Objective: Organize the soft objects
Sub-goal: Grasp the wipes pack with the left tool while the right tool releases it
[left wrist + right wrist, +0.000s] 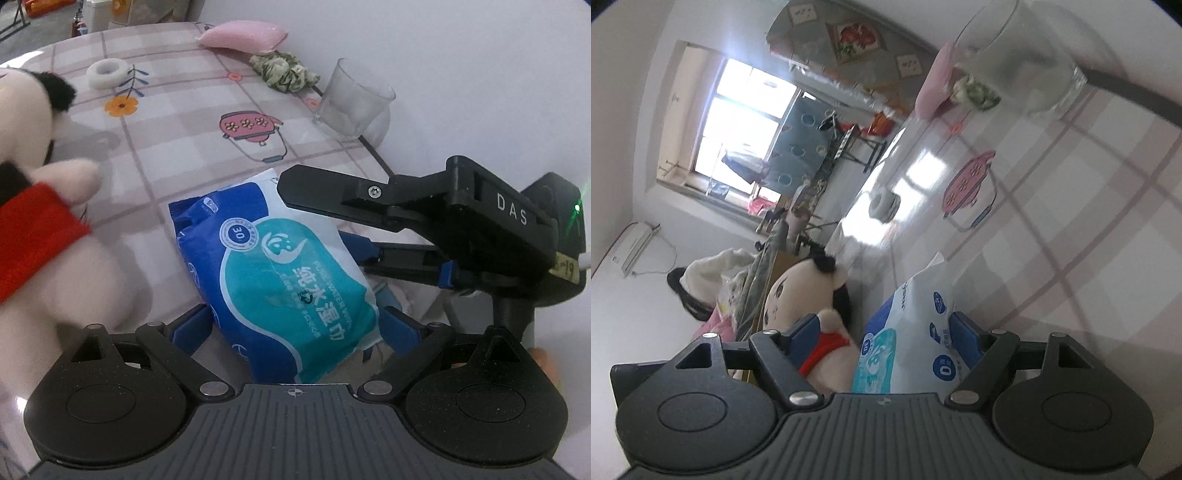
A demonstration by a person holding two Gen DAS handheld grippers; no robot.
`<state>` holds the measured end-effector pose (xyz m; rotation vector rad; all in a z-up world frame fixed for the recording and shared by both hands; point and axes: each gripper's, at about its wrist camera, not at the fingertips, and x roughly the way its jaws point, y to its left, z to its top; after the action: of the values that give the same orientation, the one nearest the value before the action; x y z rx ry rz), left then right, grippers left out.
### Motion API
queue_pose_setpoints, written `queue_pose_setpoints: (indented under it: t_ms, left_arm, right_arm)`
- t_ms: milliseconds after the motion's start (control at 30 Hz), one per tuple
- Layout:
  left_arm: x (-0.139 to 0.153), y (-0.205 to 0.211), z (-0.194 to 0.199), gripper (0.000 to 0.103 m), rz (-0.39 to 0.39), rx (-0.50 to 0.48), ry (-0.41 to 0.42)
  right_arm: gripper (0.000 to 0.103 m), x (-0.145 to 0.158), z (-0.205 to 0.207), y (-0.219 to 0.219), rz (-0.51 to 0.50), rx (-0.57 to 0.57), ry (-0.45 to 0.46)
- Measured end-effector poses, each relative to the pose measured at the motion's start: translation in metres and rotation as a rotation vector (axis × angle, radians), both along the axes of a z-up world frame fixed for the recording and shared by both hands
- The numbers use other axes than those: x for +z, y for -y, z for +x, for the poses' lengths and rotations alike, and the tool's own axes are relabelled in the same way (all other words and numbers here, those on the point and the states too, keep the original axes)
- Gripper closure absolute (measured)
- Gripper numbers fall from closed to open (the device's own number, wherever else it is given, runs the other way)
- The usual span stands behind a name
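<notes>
— Plush doll point(40, 236) at far left, wipes pack point(280, 273) in the middle, right gripper point(321, 229) reaching in from the right. Why both on one pack?

— Probably handing over or squaring up. Left gripper point(295, 325) spread wide, pack between blue pads point(192, 325), grip uncertain. Right jaws spread too, straddling the pack's far end, not visibly pinching.
</notes>
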<state>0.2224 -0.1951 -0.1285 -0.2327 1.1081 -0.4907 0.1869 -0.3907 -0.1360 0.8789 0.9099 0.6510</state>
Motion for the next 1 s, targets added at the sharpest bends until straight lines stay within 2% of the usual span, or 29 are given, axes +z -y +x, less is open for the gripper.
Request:
queue_pose_setpoints:
  t_ms: [233,400,567,733,900,1000]
  left_arm:
    - [0.004,-0.019,-0.03,0.004,-0.017,0.0,-0.02]
    - [0.012,-0.029,-0.042,0.001,-0.006,0.034,0.003]
    - [0.013,-0.027,-0.036,0.001,-0.019,0.052,-0.005]
    - [0.007,-0.015,-0.022,0.0,0.028,0.076,-0.011]
    - [0.006,-0.004,-0.017,0.0,0.122,0.093,0.013]
    - [0.005,-0.001,-0.018,0.003,0.155,0.087,0.025]
  right_arm:
    - [0.018,0.002,-0.017,-0.013,0.023,0.082,-0.017]
    - [0.018,0.003,-0.02,-0.003,0.034,0.048,-0.02]
    - [0.015,0.002,-0.019,-0.004,0.051,0.042,-0.035]
    - [0.01,-0.001,-0.016,-0.006,0.09,0.072,-0.06]
    - [0.004,0.0,-0.013,-0.011,0.13,0.121,-0.079]
    - [0.003,0.002,-0.013,-0.013,0.127,0.132,-0.083]
